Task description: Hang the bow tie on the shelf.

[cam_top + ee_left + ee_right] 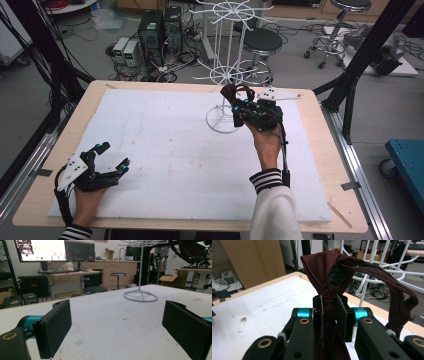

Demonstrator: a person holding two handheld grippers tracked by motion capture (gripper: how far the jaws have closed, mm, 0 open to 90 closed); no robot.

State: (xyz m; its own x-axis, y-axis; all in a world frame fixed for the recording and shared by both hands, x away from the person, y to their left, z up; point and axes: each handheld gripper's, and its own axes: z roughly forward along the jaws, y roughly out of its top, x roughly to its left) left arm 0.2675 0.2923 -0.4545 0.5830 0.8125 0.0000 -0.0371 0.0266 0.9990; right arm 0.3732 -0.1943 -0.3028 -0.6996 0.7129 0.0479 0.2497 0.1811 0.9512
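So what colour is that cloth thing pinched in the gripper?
Dark maroon bow tie, clearest in the right gripper view.

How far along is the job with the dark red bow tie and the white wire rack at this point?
Done: the right hand-held gripper is shut on the dark red bow tie, lifted off the white mat, strap loop dangling. In hand: it is held close to the white wire rack. Left: it hangs on no hook yet, so hanging it probably remains. The left hand-held gripper is open, holding nothing.
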